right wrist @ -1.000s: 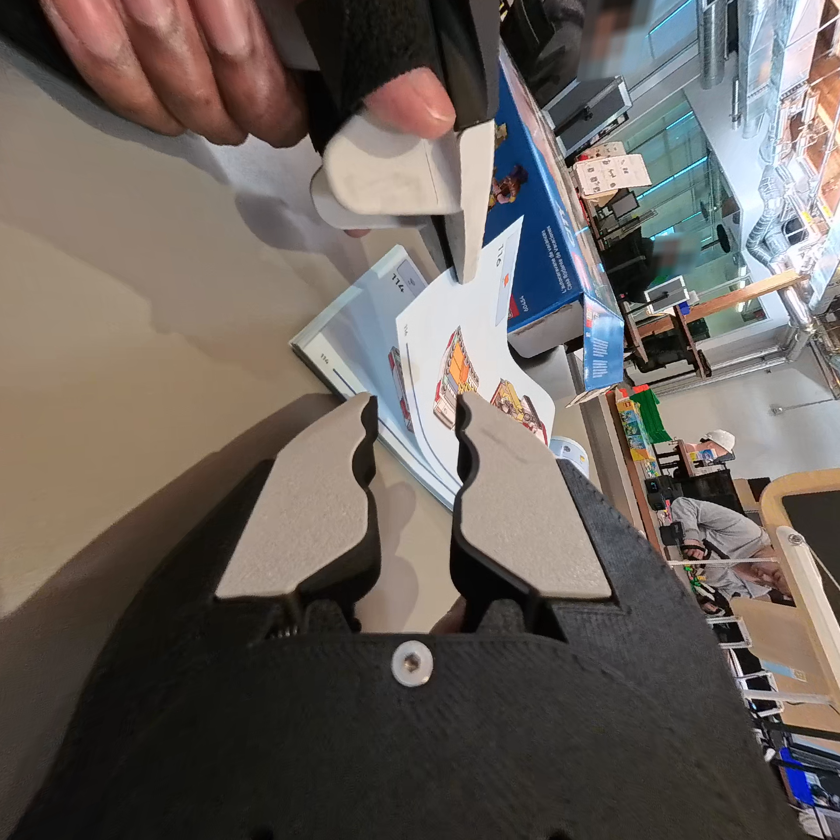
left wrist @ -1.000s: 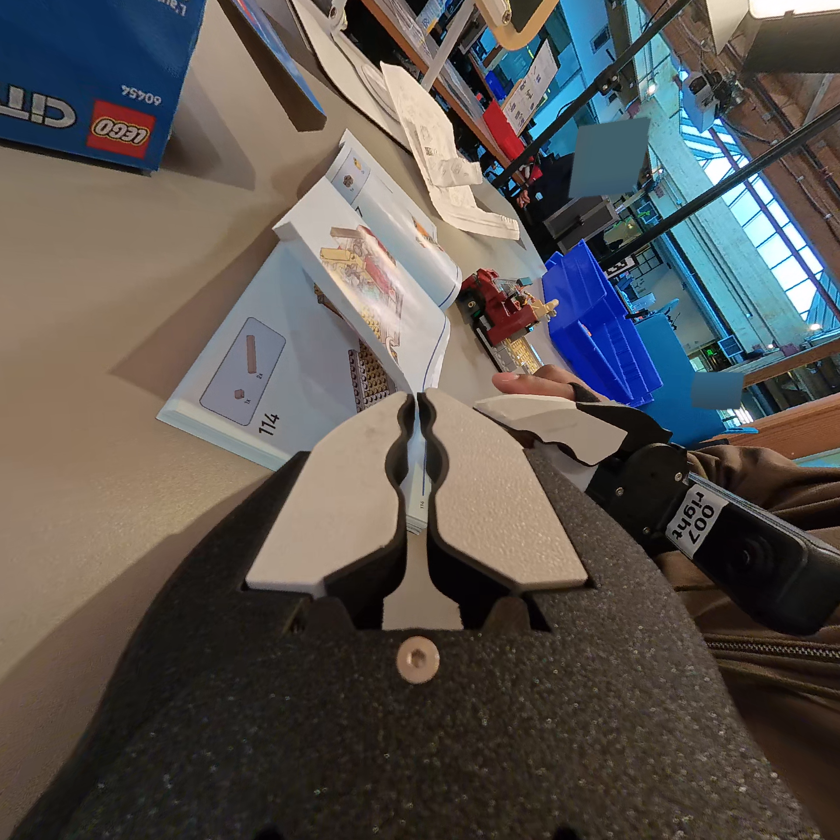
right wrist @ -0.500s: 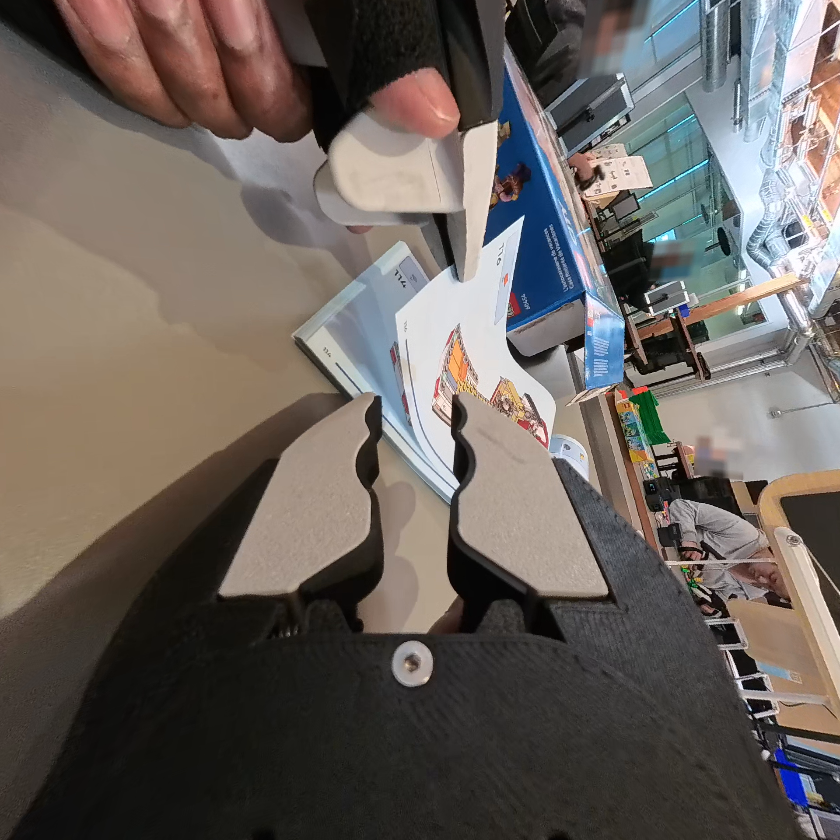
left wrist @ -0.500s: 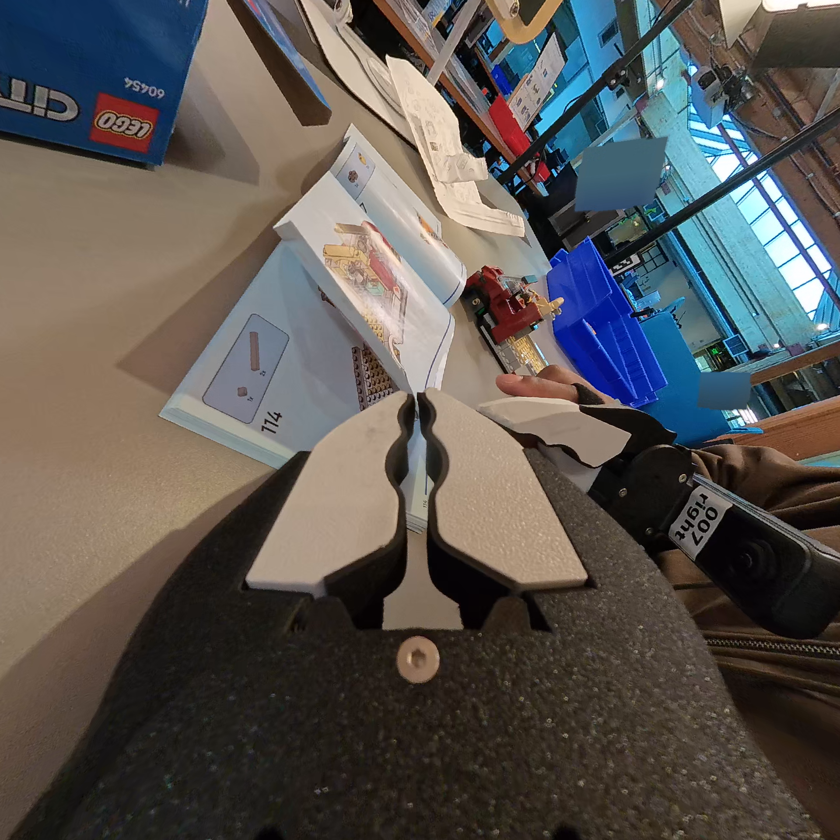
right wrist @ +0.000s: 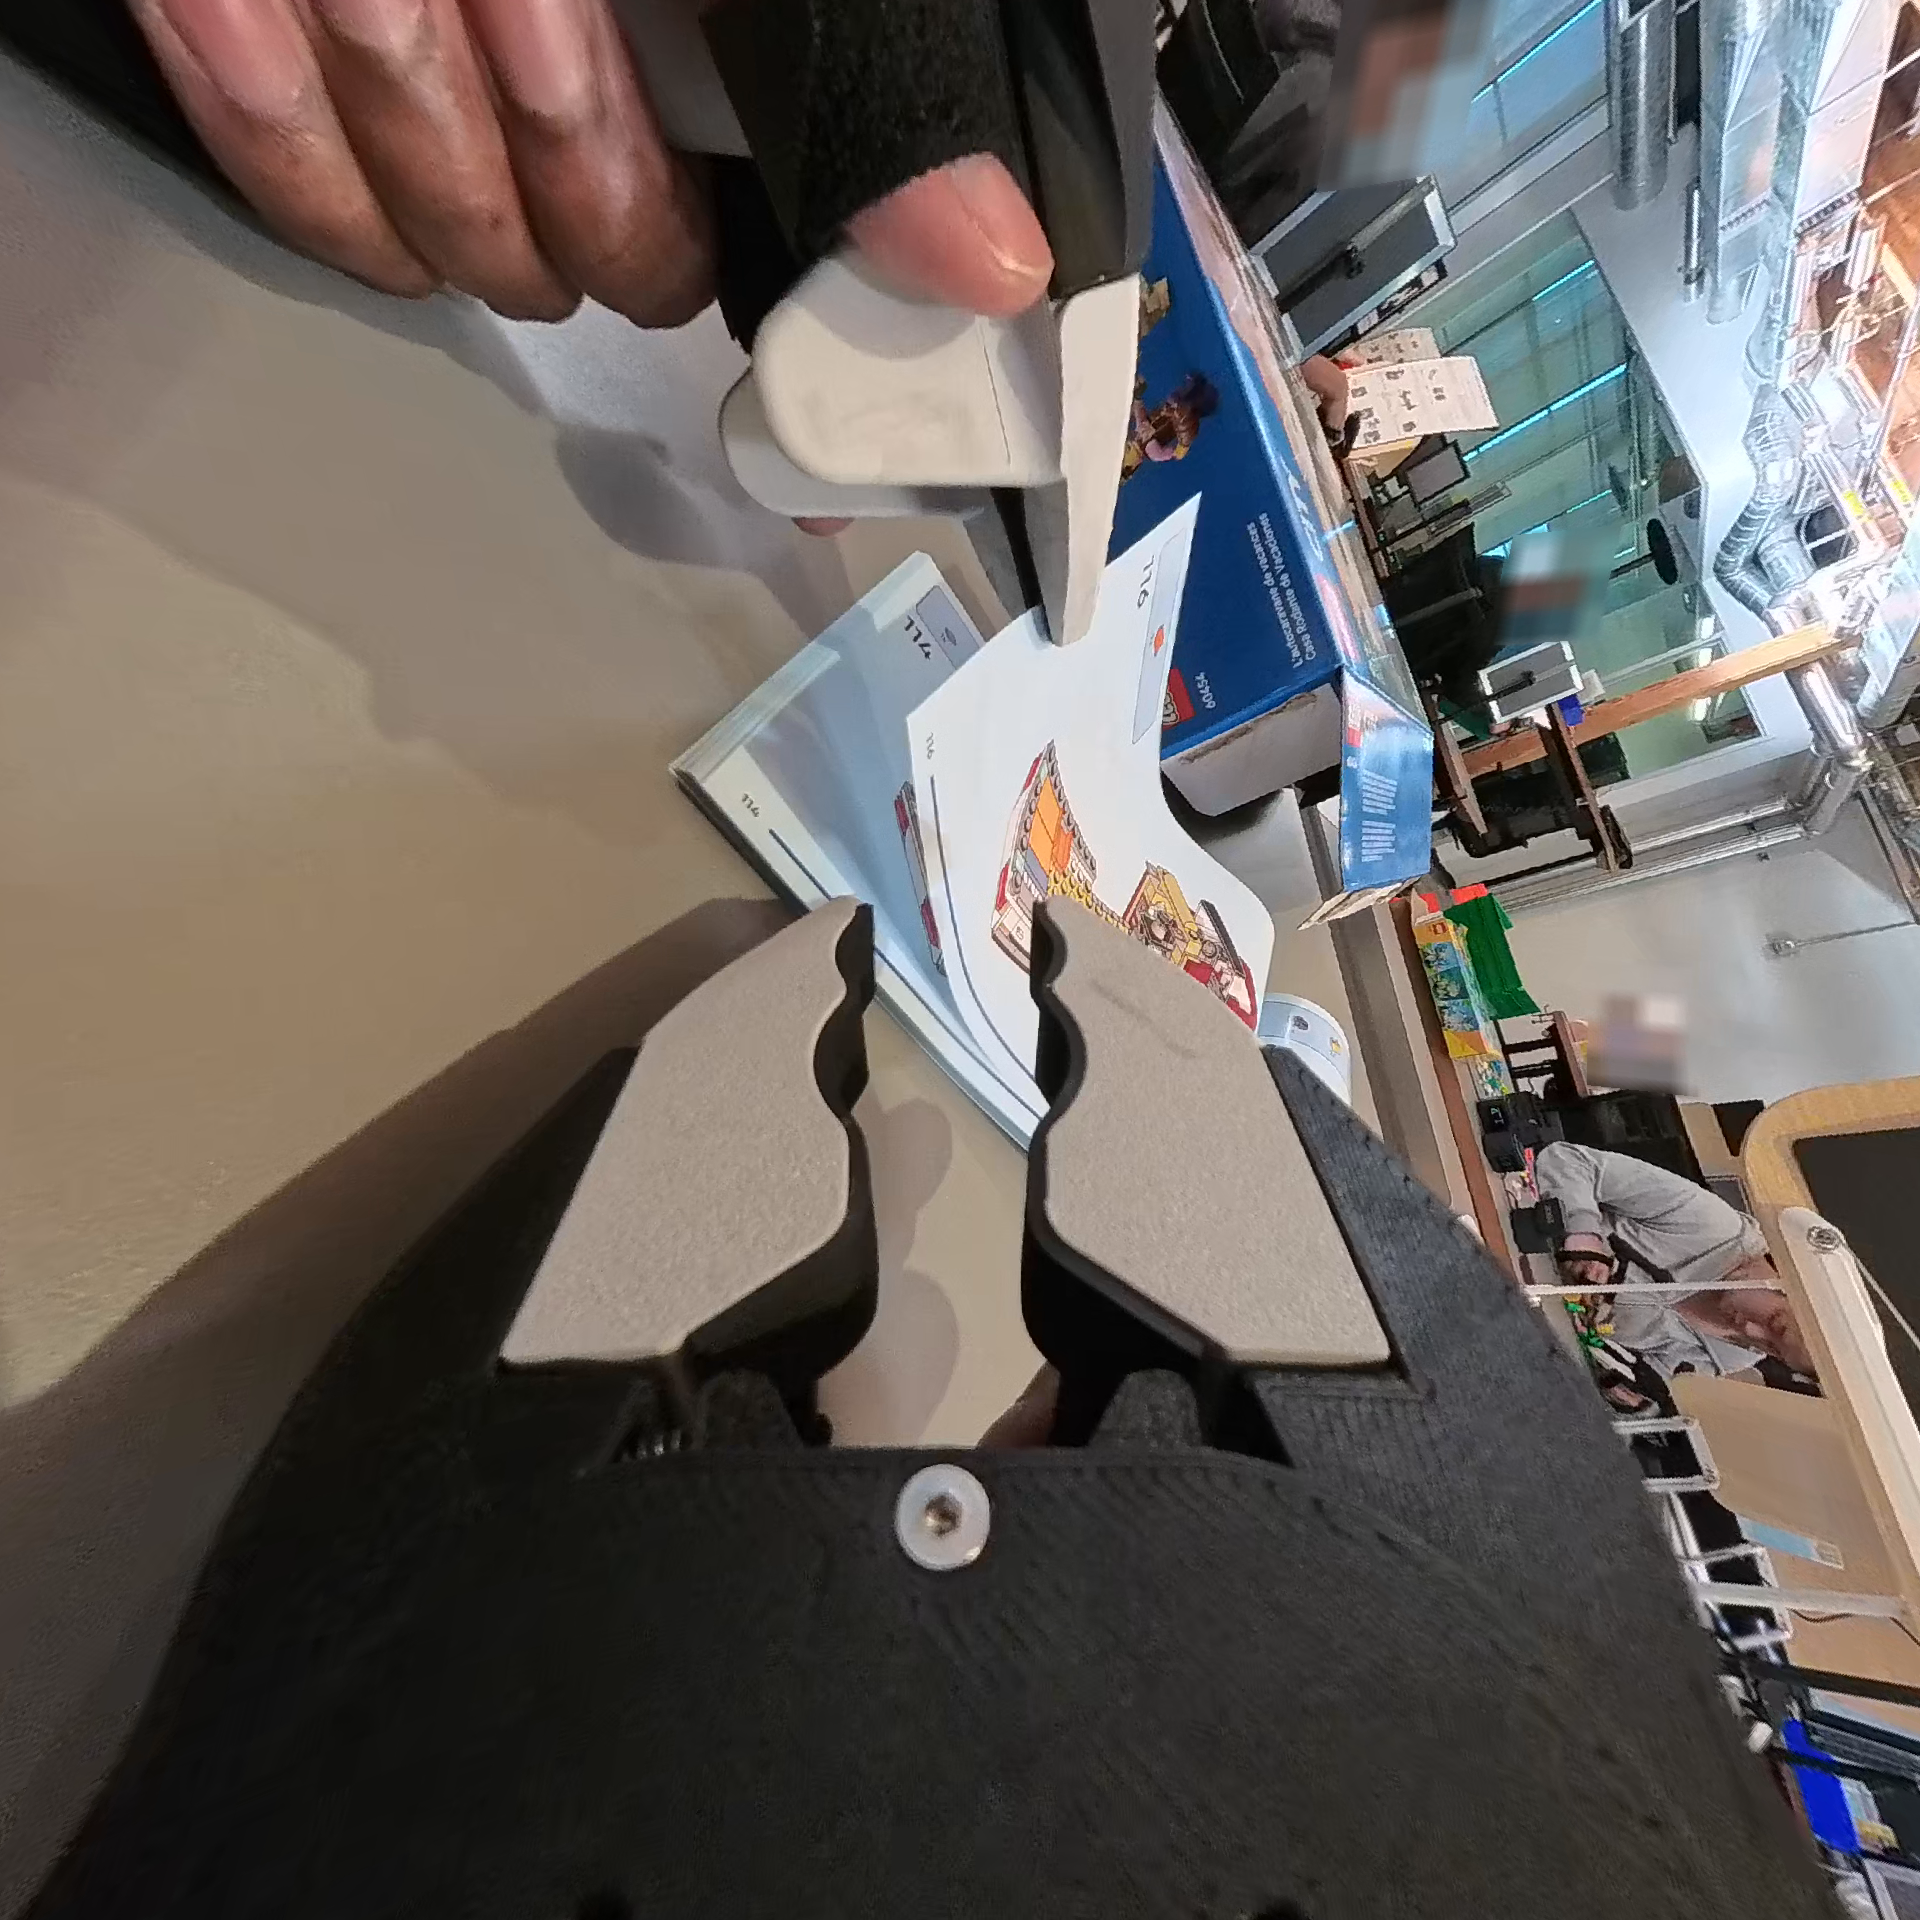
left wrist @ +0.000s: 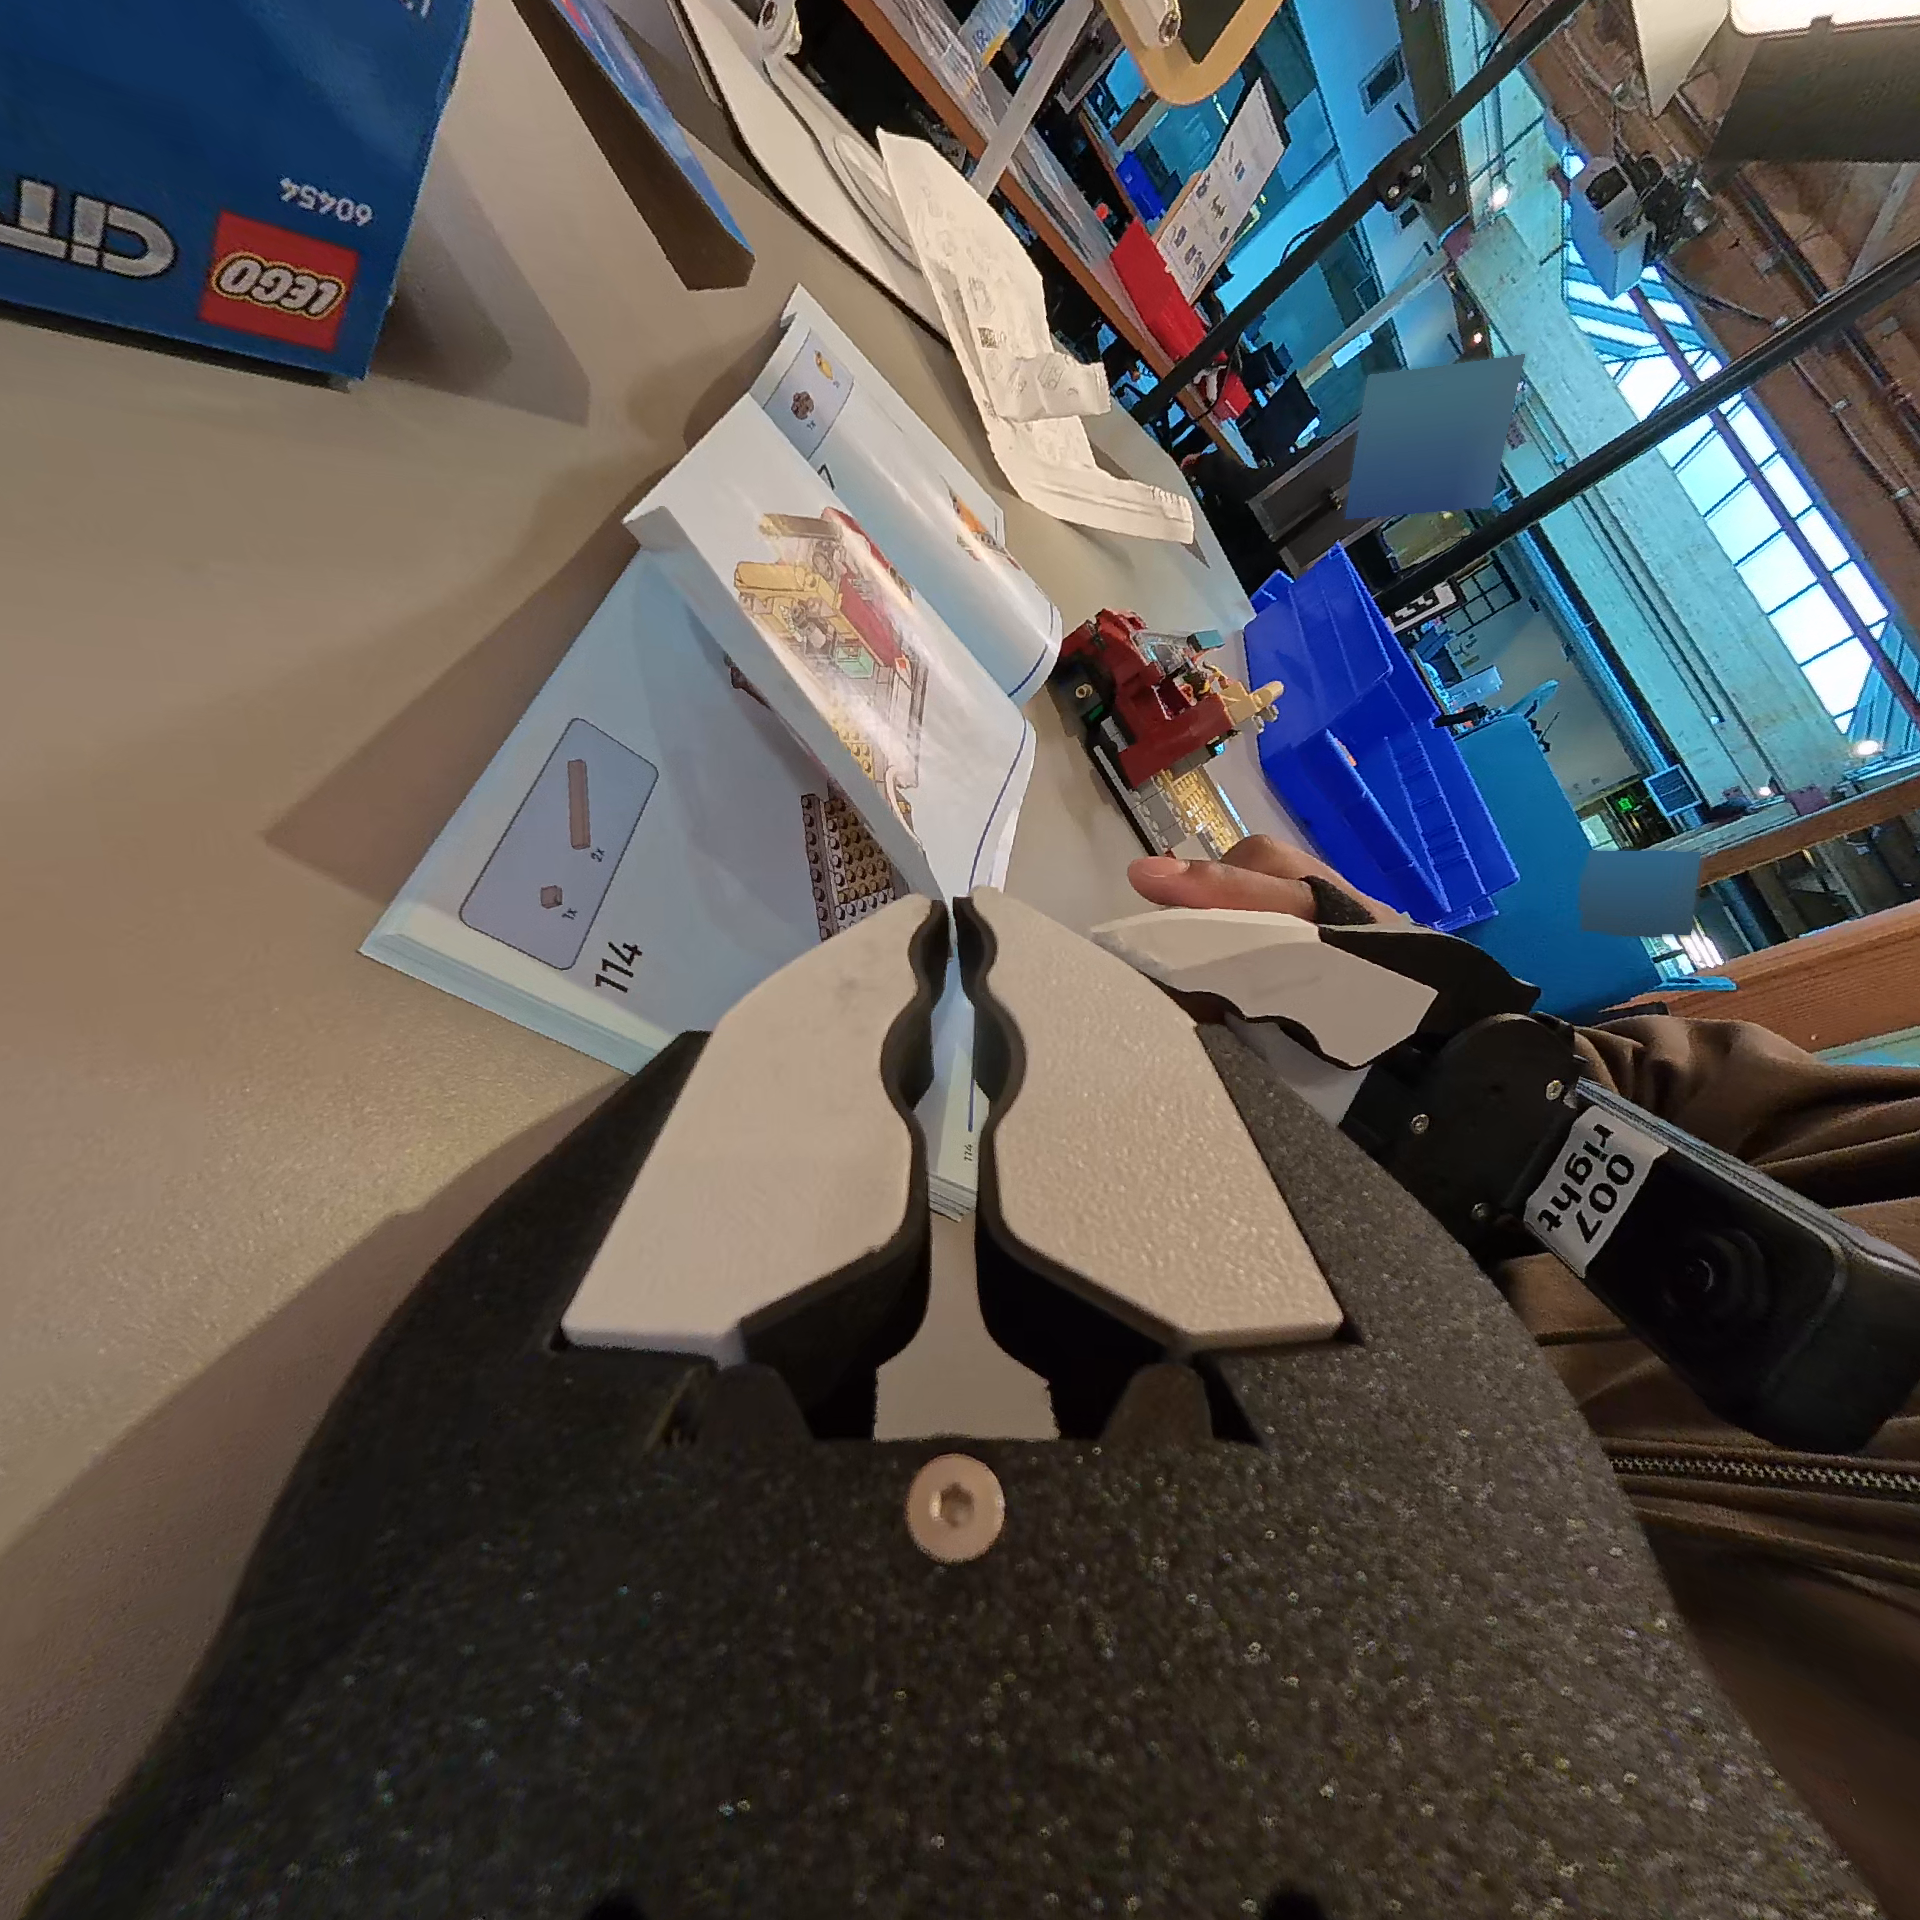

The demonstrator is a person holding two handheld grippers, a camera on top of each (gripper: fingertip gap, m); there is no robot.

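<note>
An open instruction booklet (left wrist: 582, 831) lies on the tan table (left wrist: 208, 644). My left gripper (left wrist: 951, 909) is shut on the corner of one of its pages (left wrist: 961, 1091) and holds that page lifted and curved above the booklet. The right wrist view shows the same left gripper (right wrist: 1070, 623) pinching the white page (right wrist: 1039, 748) from above. My right gripper (right wrist: 951, 914) is open, low over the table at the booklet's (right wrist: 821, 727) near edge. The page edges lie beyond its fingertips and the pads do not press on them. In the left wrist view it (left wrist: 1112, 935) sits just right of my left fingers.
A blue toy box (left wrist: 187, 156) stands beyond the booklet, also seen in the right wrist view (right wrist: 1278, 582). A red brick model (left wrist: 1153, 696), blue bins (left wrist: 1371, 748) and loose paper sheets (left wrist: 997, 343) lie farther along the table. A hand (right wrist: 416, 156) holds the left gripper.
My right gripper's fingers have drawn a little closer together. My left gripper keeps its hold on the page, which has barely moved.
</note>
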